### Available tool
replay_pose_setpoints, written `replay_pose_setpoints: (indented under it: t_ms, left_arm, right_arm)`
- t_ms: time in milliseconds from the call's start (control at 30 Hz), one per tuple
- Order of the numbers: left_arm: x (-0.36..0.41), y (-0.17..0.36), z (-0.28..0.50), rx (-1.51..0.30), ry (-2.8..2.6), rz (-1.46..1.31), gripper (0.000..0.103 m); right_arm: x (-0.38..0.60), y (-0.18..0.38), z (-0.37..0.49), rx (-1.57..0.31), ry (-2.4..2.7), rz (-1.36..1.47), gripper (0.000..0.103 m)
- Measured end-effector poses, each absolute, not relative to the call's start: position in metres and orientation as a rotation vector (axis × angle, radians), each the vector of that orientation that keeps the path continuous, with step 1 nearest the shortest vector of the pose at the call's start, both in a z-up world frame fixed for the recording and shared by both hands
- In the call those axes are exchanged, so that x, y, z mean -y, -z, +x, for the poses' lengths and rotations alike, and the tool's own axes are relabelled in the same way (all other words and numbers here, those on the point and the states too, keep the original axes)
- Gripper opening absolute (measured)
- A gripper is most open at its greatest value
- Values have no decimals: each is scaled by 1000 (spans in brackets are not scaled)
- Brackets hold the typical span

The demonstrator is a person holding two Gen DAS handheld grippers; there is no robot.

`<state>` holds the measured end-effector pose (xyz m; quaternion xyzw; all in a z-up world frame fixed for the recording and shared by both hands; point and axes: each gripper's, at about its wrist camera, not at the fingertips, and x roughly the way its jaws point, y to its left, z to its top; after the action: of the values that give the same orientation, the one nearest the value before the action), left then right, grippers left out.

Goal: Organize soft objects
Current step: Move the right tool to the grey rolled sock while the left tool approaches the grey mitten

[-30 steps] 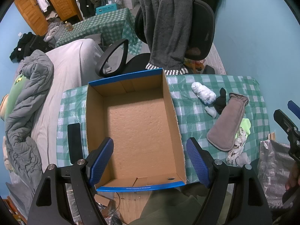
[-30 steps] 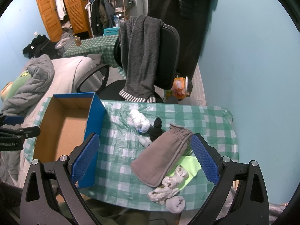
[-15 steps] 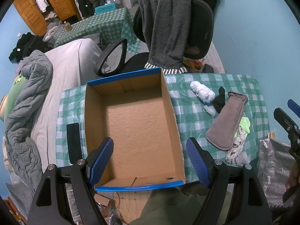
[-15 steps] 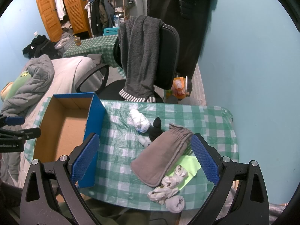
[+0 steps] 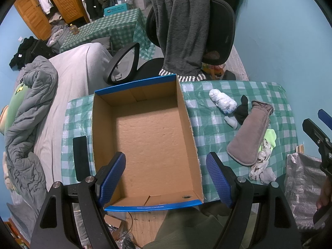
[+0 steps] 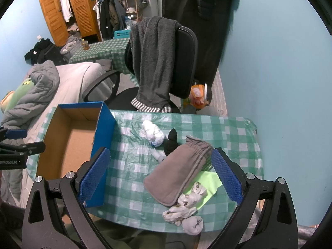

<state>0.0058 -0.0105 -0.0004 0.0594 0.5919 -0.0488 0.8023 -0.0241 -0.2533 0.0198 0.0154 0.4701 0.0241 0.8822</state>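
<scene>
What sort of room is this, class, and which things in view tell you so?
Most likely a lived-in bedroom: a bed with a rumpled grey quilt, a wooden wardrobe hung with clothes, and an office chair draped with a grey garment.

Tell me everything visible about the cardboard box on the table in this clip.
The cardboard box is an open, lidless rectangular carton, blue outside with a bare brown corrugated inside, and nothing lies in it. It sits flat on the green checked tablecloth, at the left of the table, its near end at or past the table's edge. A small round hole shows in its near wall. A dark phone lies beside its left wall. The socks lie apart to its right.
</scene>
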Motion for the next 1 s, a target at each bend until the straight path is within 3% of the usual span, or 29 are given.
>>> replay_pose_setpoints:
  t_ms: [467,1000]
  left_arm:
    - [24,6,3,-1268,133,159,81]
    - [100,40,1,-1296,311,333,81]
  right_arm:
    - [262,-16,-30,-983,-26,45,98]
    - [319,23,-78,-1053,144,159,98]
